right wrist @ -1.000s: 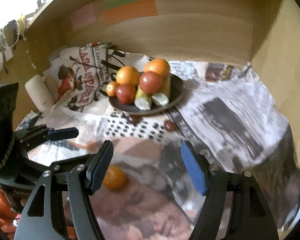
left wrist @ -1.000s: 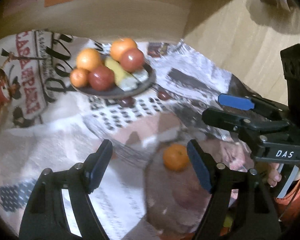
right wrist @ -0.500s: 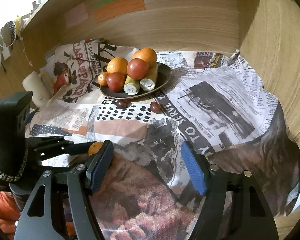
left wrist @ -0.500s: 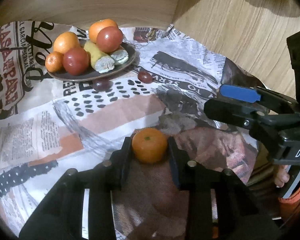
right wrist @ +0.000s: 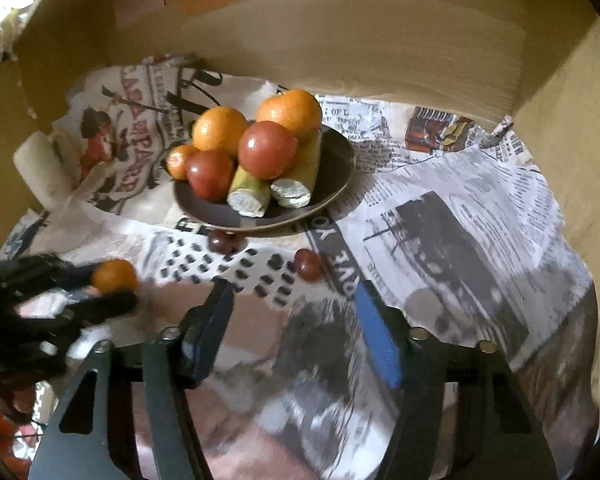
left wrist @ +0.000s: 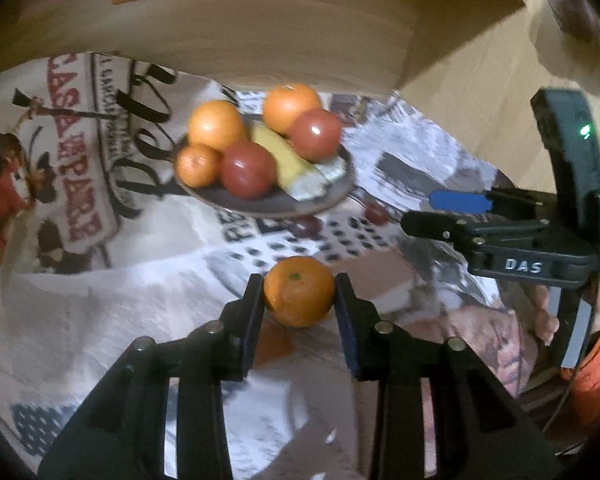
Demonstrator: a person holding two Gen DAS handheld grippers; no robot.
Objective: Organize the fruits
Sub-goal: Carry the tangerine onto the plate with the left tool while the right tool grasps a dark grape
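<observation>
A small mandarin (left wrist: 300, 296) is clamped between the pads of my left gripper (left wrist: 299, 284), just above the newspaper and short of the plate. The dark brown plate (right wrist: 334, 184) holds oranges (right wrist: 220, 128), red fruits (right wrist: 268, 150) and two cut yellow-green stalks (right wrist: 248, 196). Two dark grapes lie loose in front of it (right wrist: 222, 240) (right wrist: 308, 264). My right gripper (right wrist: 292, 300) hovers just behind the right grape; its jaws are closing with nothing between them. In the right wrist view the left gripper and its mandarin (right wrist: 114, 276) show blurred at the left.
Printed newspaper (right wrist: 440, 208) covers the surface. Wooden walls close the back (right wrist: 340, 52) and the right side (right wrist: 580, 140). A white roll (right wrist: 40, 168) lies at the far left. A person's hand (left wrist: 544, 320) holds the right gripper's handle.
My left gripper has closed on the mandarin and carried it off the paper toward the plate. The right gripper has moved in toward the loose grapes and its jaws have narrowed.
</observation>
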